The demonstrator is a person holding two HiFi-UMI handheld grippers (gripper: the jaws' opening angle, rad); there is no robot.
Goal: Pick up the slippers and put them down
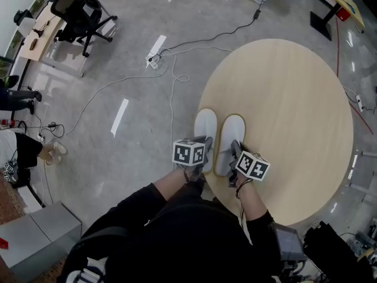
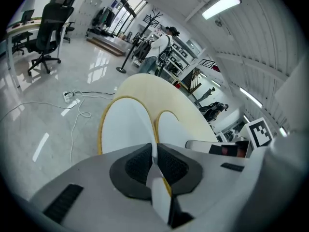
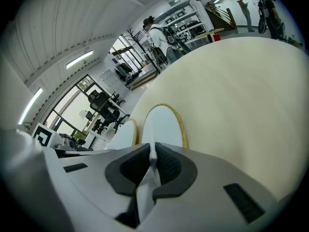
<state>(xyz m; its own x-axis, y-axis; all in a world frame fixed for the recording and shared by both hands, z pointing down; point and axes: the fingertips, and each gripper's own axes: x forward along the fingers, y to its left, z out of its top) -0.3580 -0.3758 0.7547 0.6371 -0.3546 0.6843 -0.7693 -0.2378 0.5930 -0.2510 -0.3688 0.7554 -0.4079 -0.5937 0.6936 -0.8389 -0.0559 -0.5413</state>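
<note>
Two white slippers with yellow-edged soles lie side by side near the left front of the round wooden table (image 1: 294, 87). My left gripper (image 1: 200, 158) is shut on the heel rim of the left slipper (image 1: 205, 131), whose white fabric is pinched between the pads (image 2: 154, 159). That slipper (image 2: 126, 124) stretches away from the jaws in the left gripper view. My right gripper (image 1: 234, 158) is shut on the heel rim of the right slipper (image 1: 230, 135). In the right gripper view that slipper (image 3: 161, 125) points forward over the tabletop, fabric clamped between the pads (image 3: 153, 162).
White cables and a power strip (image 1: 153, 59) run across the glossy grey floor left of the table. An office chair (image 1: 79, 13) and desk stand at far left. A grey box (image 1: 41, 229) sits at the lower left. People stand in the background (image 3: 157, 35).
</note>
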